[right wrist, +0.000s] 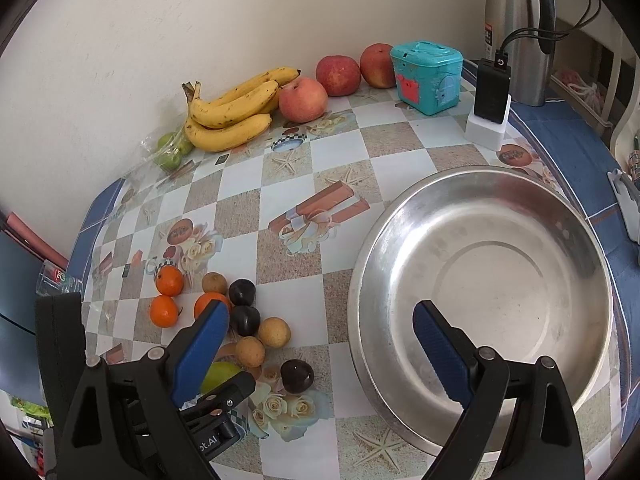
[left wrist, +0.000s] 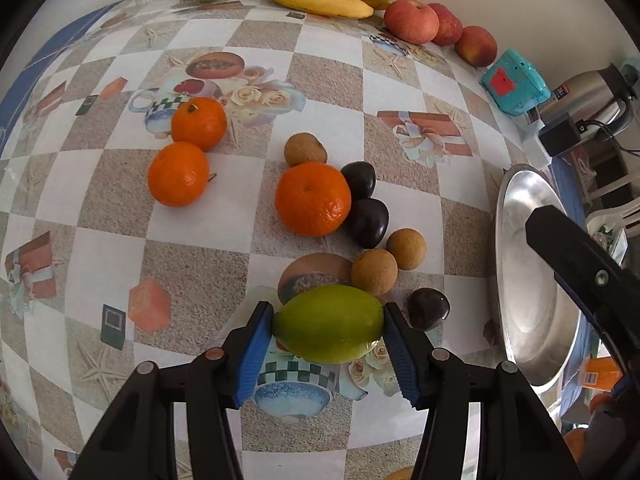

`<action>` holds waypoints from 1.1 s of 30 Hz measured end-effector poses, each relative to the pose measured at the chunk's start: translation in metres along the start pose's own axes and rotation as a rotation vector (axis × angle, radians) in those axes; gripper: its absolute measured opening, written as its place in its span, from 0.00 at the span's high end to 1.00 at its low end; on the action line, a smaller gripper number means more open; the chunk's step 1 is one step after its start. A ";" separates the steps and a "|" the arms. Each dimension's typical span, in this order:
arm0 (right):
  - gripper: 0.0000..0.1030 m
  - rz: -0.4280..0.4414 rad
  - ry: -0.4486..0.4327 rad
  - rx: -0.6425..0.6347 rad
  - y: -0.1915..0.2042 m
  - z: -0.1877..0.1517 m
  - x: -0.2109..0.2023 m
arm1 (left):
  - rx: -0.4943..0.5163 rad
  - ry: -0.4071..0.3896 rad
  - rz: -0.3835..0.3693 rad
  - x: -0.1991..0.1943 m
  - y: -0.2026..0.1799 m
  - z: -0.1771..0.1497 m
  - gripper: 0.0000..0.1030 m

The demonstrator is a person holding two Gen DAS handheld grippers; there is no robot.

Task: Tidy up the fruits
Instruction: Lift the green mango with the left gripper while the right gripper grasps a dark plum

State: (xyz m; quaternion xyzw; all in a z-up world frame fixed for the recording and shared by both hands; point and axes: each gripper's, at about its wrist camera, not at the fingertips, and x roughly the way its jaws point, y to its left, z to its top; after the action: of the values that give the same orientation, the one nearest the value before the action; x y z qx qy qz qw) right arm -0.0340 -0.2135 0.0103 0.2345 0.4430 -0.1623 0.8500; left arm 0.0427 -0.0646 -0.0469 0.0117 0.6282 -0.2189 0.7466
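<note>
Two blue-padded grippers over a checkered tablecloth (left wrist: 336,120). Left gripper (left wrist: 329,342) pointing steeply down, pads touching both ends of a green lemon (left wrist: 328,322) lying on the cloth, clamped on it. Right gripper (right wrist: 320,344) spread wide with nothing between the fingers, one finger over the fruit cluster, the other over the steel bowl (right wrist: 480,288), bare inside.

Just beyond the lemon: two tan longans (left wrist: 374,271) touching each other, one dark plum (left wrist: 428,308) just beside the right pad. Farther on, a mandarin (left wrist: 313,199) with two more dark plums (left wrist: 370,222) pressed against its right side and a third longan (left wrist: 305,150) behind it. Off to the left, two more mandarins (left wrist: 179,173) touching, well apart from the cluster.

Along the far wall: a bunch of bananas (right wrist: 232,110), three red apples (right wrist: 303,99), green fruit in a clear bag (right wrist: 172,152), a teal toy box (right wrist: 426,76). Near the corner, a black device on a white stand (right wrist: 490,104) and a steel thermos (right wrist: 516,32).
</note>
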 end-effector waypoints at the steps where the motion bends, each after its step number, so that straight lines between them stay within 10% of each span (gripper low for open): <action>1: 0.09 0.001 0.001 -0.002 0.000 0.000 0.000 | -0.005 -0.004 -0.001 -0.001 0.000 0.001 0.43; 17: 0.35 0.067 0.094 -0.095 0.022 -0.014 0.021 | -0.252 -0.142 -0.013 -0.038 0.059 0.011 0.43; 33: 0.58 0.054 0.225 -0.145 0.027 -0.034 0.049 | -0.274 -0.129 -0.039 -0.035 0.059 0.012 0.43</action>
State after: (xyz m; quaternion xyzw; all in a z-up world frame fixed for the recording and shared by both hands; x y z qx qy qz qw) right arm -0.0168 -0.1763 -0.0403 0.2011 0.5397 -0.0799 0.8136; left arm 0.0700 -0.0037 -0.0267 -0.1165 0.6028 -0.1462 0.7756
